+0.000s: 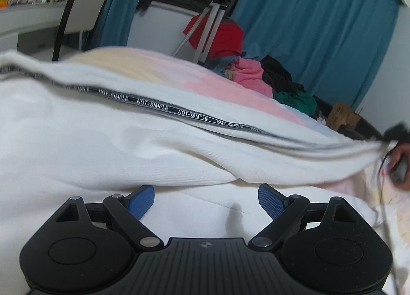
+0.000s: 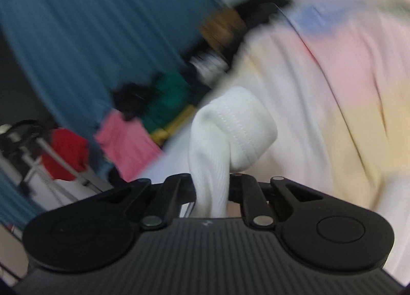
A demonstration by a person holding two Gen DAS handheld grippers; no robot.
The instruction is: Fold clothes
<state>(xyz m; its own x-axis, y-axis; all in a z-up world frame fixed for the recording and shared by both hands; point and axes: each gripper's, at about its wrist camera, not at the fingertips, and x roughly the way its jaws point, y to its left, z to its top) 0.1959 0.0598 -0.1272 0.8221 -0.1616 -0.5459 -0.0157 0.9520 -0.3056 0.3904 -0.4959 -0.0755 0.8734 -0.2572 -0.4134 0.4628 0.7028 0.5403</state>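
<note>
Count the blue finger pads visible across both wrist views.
2, both in the left wrist view: left pad and right pad, spread apart over the white knit garment. The right gripper's pads are hidden by gripped cloth.

One white garment [image 1: 102,141], two tongs (left [image 1: 206,198], right [image 2: 212,187]), one tripod [image 1: 210,20], two blue curtains [image 1: 320,25].

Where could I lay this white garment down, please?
The flat white cloth between the open left gripper and the raised fold is free. The far end is crowded: pink, black and green clothes beside the tripod.
</note>
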